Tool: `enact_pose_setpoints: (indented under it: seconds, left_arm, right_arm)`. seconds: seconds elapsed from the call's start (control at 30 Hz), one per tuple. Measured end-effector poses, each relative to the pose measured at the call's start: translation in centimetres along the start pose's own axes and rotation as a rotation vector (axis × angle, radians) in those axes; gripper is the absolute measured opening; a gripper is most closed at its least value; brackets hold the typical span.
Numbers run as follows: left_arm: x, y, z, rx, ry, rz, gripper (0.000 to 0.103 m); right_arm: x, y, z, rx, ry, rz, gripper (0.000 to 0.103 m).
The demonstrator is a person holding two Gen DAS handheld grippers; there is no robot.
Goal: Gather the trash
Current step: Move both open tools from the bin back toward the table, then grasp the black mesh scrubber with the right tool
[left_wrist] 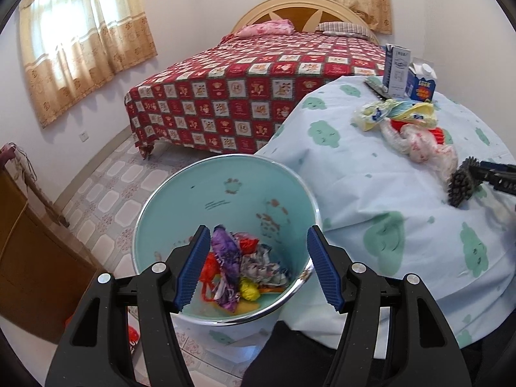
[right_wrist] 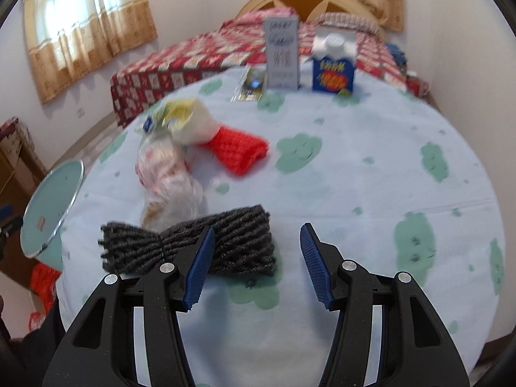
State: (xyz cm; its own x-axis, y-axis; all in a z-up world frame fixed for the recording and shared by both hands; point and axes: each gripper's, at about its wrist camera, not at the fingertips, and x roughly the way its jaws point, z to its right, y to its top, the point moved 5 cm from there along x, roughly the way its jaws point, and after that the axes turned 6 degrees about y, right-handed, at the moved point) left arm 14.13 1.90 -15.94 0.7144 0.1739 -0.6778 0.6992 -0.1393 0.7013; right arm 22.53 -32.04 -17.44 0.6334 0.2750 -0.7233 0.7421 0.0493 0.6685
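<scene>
Below, the surface [right_wrist: 371,193] carries plastic wrappers [right_wrist: 167,167] and a dark yarn bundle [right_wrist: 190,245]; beside it the teal bin [left_wrist: 225,193] holds crumpled wrappers [left_wrist: 238,267]; left hand-held gripper [left_wrist: 258,267] released above it, right hand-held gripper [right_wrist: 256,266] released over the yarn

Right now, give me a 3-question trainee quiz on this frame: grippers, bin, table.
1. True or false: the left gripper grips a wrapper.
2. Which lies nearest the right gripper? A) blue carton B) dark yarn bundle C) red knit piece
3. Fill in: crumpled wrappers lie inside the ____.

Key: 1 false, its jaws are open and empty above the bin; 2 B; 3 bin.
</scene>
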Motion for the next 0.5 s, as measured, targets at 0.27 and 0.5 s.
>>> enact_pose_setpoints:
  seconds: [0.27, 0.5]
  left_arm:
    - [-0.3, 0.4, 1.0, 0.014, -0.011, 0.01, 0.062]
    - [-0.5, 1.5, 2.1, 0.014, -0.028, 0.023, 0.062]
  right_arm:
    - [0.4, -0.2, -1.1, -0.042, 0.065, -0.044, 0.026]
    - [-2.9, -1.1, -1.4, -0.024, 0.09, 0.056, 0.014]
